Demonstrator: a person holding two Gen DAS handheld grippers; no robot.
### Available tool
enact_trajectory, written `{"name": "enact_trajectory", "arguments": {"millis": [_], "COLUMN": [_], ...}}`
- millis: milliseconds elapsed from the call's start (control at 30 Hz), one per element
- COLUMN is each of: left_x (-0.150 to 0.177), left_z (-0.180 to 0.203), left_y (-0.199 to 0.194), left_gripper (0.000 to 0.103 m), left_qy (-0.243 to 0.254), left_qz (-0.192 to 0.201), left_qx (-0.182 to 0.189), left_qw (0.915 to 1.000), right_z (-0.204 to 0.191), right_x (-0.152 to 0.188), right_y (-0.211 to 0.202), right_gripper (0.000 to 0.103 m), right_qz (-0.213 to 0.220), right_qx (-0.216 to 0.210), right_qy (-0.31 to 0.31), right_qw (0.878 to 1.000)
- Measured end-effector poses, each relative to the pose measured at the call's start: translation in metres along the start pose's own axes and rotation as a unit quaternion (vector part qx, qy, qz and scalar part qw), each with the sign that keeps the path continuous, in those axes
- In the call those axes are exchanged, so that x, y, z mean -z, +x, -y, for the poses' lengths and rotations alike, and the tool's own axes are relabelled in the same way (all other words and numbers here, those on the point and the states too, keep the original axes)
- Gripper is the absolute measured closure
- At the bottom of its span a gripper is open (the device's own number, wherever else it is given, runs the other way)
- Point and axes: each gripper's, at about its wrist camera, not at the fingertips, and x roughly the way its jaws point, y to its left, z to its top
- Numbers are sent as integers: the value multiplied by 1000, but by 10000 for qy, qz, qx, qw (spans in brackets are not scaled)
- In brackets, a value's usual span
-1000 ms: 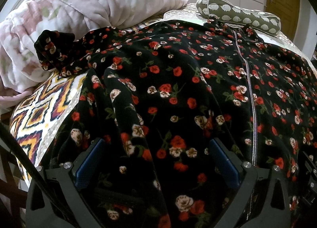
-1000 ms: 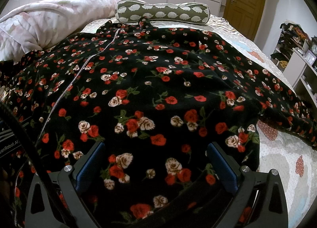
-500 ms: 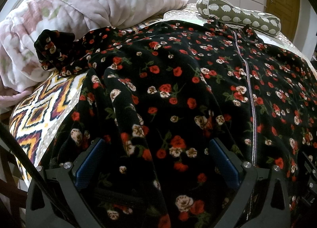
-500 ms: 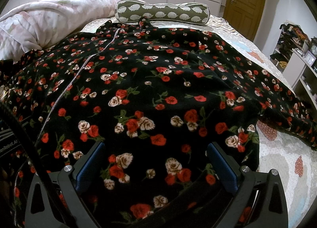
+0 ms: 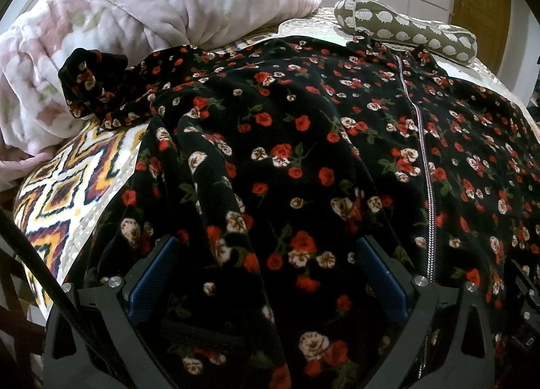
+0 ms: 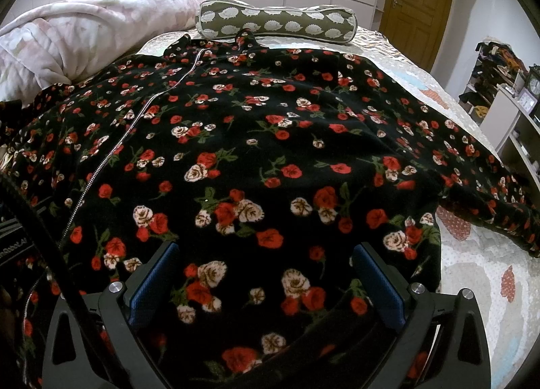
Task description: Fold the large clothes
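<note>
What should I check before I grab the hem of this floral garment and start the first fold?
1. Left gripper open over the hem: ok.
2. Right gripper open over the hem: ok.
3. Floral garment spread flat: not ok, its left sleeve is bunched against the pink blanket.
4. Zipper closed: ok.
5. Bolster pillow clear of the collar: not ok, touching.
6. Fabric between the fingers: cannot tell.

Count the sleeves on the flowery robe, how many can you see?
2. One sleeve bunches against the pink blanket; the other sleeve stretches out along the bed's opposite side.
</note>
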Motion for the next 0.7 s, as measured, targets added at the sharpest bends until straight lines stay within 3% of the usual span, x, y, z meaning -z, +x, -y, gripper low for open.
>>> {"name": "enact_trajectory", "arguments": {"millis": [300,433,500,600,700], "left_x": [0,0,-2,-3,-1], "left_z": [2,1,3,4,-1], "left_y": [0,1,3,3,3], "left_gripper": [0,0,0,0,0], "left_qy": [-15,-18,-24,-21,-23], "left_qz": [-74,-235,-238,-200,-295], "left_qx": [42,84,97,77,99], "left_qw": [10000,9997,9997,9998,9995], "right_z": [4,49,87,163,241], "right_x": [-2,-5,-2,9,27], "right_y": [-3,-23,-38,-57,-55], "right_gripper": [0,10,12,11,11], "right_qz": [-51,93,254,540,309], "right_qx": [-56,-955,-1076,-444,192], "right_qy": [-8,684,1191,1780,2376], "right_qw": [10000,9930,9867,9815,9707]}}
